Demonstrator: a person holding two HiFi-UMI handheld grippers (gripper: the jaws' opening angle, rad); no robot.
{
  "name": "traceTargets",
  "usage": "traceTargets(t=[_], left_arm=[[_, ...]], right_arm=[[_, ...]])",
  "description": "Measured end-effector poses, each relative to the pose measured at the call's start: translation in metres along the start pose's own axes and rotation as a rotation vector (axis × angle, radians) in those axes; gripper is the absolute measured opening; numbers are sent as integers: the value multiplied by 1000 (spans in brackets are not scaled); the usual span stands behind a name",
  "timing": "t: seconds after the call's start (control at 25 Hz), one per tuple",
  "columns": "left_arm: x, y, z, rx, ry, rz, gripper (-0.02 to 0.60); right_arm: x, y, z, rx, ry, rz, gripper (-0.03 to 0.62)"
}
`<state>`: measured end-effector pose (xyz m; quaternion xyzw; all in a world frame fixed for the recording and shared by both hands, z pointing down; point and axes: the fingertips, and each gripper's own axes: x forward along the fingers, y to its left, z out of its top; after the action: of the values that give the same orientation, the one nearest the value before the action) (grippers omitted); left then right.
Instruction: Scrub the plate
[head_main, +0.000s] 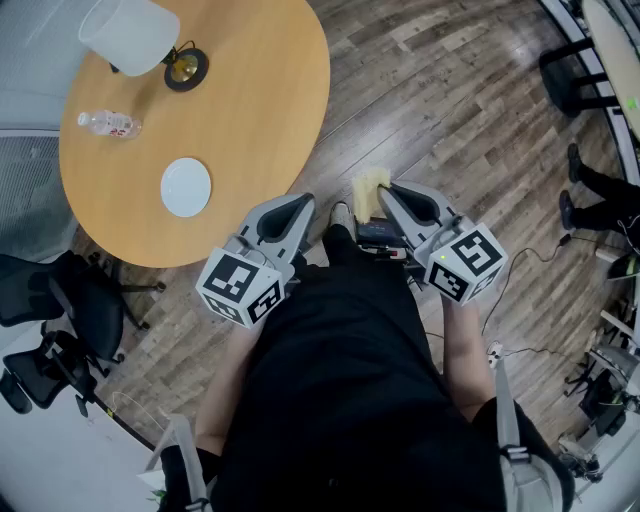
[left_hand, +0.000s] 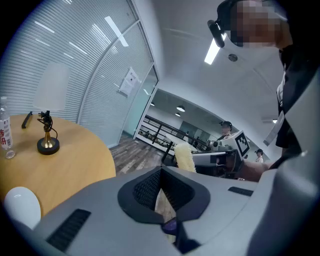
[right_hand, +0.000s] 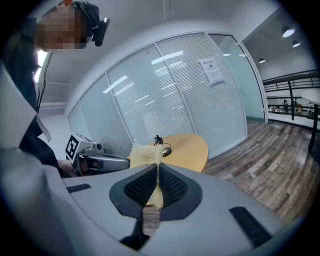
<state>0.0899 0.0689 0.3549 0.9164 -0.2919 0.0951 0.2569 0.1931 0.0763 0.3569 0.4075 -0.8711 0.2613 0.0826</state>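
Observation:
A small white plate (head_main: 186, 187) lies near the front edge of the round wooden table (head_main: 260, 120); the left gripper view shows the plate (left_hand: 22, 205) at its lower left. My left gripper (head_main: 302, 202) is held off the table, right of the plate, jaws shut with nothing between them (left_hand: 161, 180). Close beside it, over the floor, my right gripper (head_main: 384, 190) is shut on a fuzzy yellow sponge (head_main: 368, 190). That sponge (right_hand: 145, 156) sticks up from the pads of the right gripper (right_hand: 157, 172).
A water bottle (head_main: 110, 124) and a white-shaded lamp (head_main: 130, 35) with a round base (head_main: 186, 68) stand further back on the table. Black office chairs (head_main: 50, 330) sit to the left. Cables (head_main: 540, 255) and a person's feet (head_main: 590, 190) are on the wooden floor at the right.

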Motion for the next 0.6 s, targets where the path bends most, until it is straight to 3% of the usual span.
traceTargets(t=[0.6], left_arm=[[-21,12,1,10,-13,14,12]], right_arm=[[18,14,0,5,3,-15,26]])
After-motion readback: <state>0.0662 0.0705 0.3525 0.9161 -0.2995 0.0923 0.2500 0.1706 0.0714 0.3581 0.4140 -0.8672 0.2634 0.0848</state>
